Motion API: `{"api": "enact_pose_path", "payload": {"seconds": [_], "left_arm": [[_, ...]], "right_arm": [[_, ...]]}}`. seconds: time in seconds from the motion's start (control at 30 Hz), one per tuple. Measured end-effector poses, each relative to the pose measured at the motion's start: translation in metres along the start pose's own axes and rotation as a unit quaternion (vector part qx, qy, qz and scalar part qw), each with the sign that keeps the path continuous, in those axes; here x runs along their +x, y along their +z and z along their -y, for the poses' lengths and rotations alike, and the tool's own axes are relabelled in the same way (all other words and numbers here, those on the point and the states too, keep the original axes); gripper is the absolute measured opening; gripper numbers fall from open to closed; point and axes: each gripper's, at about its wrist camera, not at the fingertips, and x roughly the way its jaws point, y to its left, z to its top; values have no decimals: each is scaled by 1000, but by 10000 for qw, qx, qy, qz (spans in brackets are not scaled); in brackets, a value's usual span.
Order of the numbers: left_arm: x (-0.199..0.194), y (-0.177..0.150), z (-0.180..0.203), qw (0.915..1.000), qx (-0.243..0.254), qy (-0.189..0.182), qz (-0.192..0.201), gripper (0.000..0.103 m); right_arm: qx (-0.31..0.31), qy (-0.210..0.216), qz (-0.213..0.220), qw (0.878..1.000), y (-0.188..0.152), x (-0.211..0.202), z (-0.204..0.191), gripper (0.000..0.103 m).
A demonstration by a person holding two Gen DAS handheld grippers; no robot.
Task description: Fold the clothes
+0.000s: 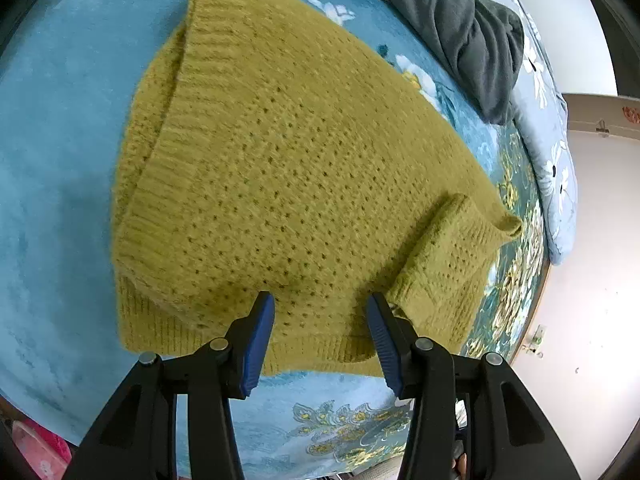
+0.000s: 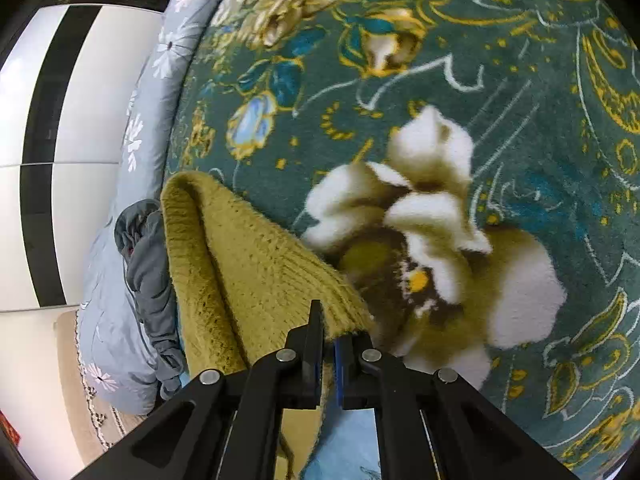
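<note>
A mustard-yellow knit sweater (image 1: 280,160) lies folded on the blue blanket (image 1: 60,140), its ribbed hem along the left and a small flap turned over at the right. My left gripper (image 1: 320,312) hovers open just over the sweater's near edge, nothing between its blue pads (image 1: 260,336). In the right wrist view, my right gripper (image 2: 328,332) is shut on the ribbed edge of the sweater (image 2: 240,264), lifting a fold of it off the floral blanket (image 2: 480,80).
A dark grey garment (image 1: 452,20) lies bunched at the far right of the bed, also in the right wrist view as the grey garment (image 2: 148,264). A light blue flowered quilt (image 1: 552,160) runs along the bed's edge. White wardrobe doors (image 2: 60,120) stand beyond.
</note>
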Motion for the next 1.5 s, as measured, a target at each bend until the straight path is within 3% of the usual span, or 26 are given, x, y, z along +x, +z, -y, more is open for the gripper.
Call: {"api": "enact_pose_path", "payload": {"seconds": [0.13,0.3,0.43,0.53,0.63,0.73,0.8,0.83,0.87,0.93,1.07,1.13,1.23,1.4,1.43,1.5], "left_arm": [[-6,2,-8,10000,-53,34,65,49],[-17,3,-19,9997,-148,70,164,49],[-27,4,-31,9994,-259,30,232,49],[-33,5,-39,9989,-375,4,297,49],[-35,7,-45,9982,-497,-39,342,49],[-36,7,-50,9978,-561,-76,357,49],[-36,5,-52,9976,-592,-94,346,49],[-37,4,-52,9976,-597,-98,342,49],[-38,3,-52,9976,-592,-107,340,49],[-41,1,-52,9977,-571,-109,347,49],[-49,-1,-56,9974,-583,-105,404,49],[-54,-1,-59,9970,-615,-100,455,49],[-61,-3,-66,9964,-675,-99,508,49],[-65,-9,-74,9954,-773,-40,564,49],[-65,-11,-75,9952,-791,-29,574,49],[-62,-14,-74,9948,-835,1,577,49]], "right_arm": [[-167,48,-47,9998,1,-15,-8,6],[-832,-321,30,9960,-5,-33,-42,6],[-810,-329,-70,9961,-6,-35,-51,6],[-632,-552,-117,9964,-5,-40,-43,6],[-812,-1047,90,9911,-3,-53,-41,8],[-894,-1105,99,9898,-2,-56,-45,9],[-1254,-1041,-87,9866,-10,-39,-66,16],[-1456,-976,-207,9843,-18,-26,-78,26],[-1658,-912,-327,9814,-26,-14,-91,36],[-2058,-781,-565,9738,-41,11,-116,43],[-2841,-513,-1038,9518,-71,61,-167,46],[-3256,-688,-1275,9344,-87,90,-185,47],[-3571,-972,-1418,9181,-101,117,-195,48],[-4025,-1506,-1469,8909,-115,138,-199,48],[-4099,-1565,-1472,8865,-116,138,-199,46],[-4171,-1689,-1464,8810,-114,137,-198,29]]}}
